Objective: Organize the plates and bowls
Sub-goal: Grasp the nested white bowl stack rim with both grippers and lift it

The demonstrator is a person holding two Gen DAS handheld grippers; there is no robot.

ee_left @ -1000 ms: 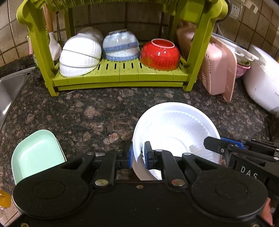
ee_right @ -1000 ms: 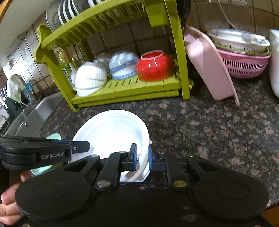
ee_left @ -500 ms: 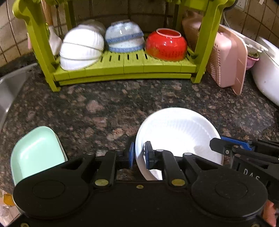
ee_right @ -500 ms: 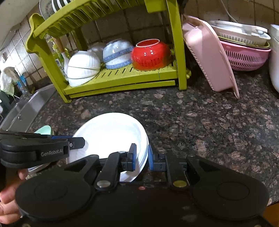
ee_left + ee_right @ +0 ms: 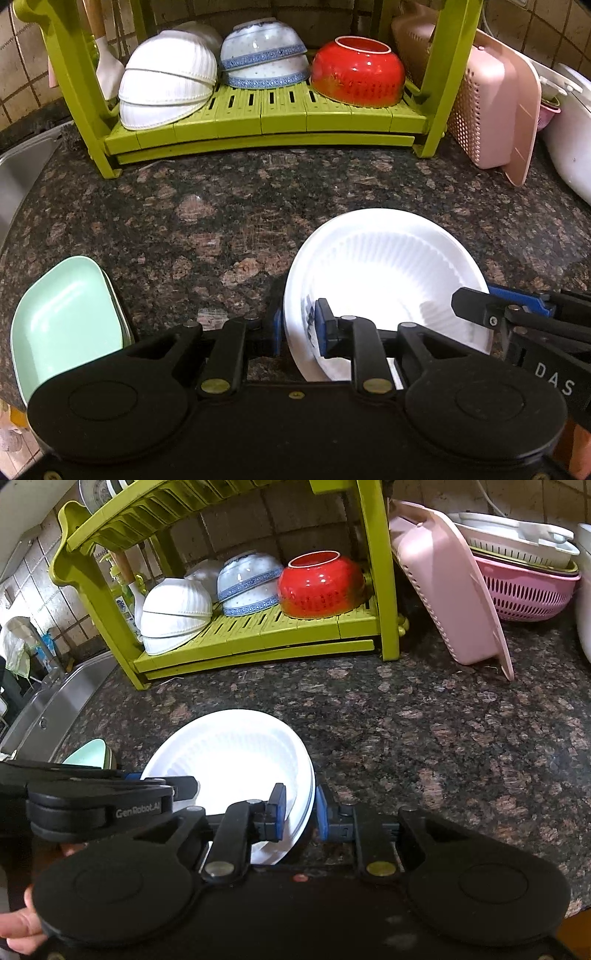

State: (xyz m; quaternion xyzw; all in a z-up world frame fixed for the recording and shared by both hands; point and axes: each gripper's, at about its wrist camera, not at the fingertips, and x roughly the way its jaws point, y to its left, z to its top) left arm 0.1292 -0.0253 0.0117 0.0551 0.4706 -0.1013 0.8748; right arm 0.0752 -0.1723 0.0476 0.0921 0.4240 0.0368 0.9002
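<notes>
The stack of white fluted ceramic plates (image 5: 384,266) sits at the near edge of the dark speckled granite bench (image 5: 221,206), tipped slightly, with at least two rims visible in the right wrist view. The left tool (image 5: 299,326) straddles the near-left rim, one blue pad inside and one outside, jaws narrowed to the rim and apparently clamped on it. The right tool (image 5: 300,806) straddles the near-right rim of the same stack (image 5: 236,753), but a gap shows between its outer pad and the rim, so it is judged slightly open and not yet gripping. Judgement: glazed ceramic, stiff, fairly heavy as a stack, slippery and breakable; hold is best taken on the rim at opposite sides, lifted level so the upper plate does not slide. To the left lies a pale green square dish (image 5: 66,317). At the far side stands a lime-green plastic dish rack (image 5: 266,122), holding upturned white ribbed bowls (image 5: 166,81), blue-patterned bowls (image 5: 262,51) and a red bowl (image 5: 356,70).
</notes>
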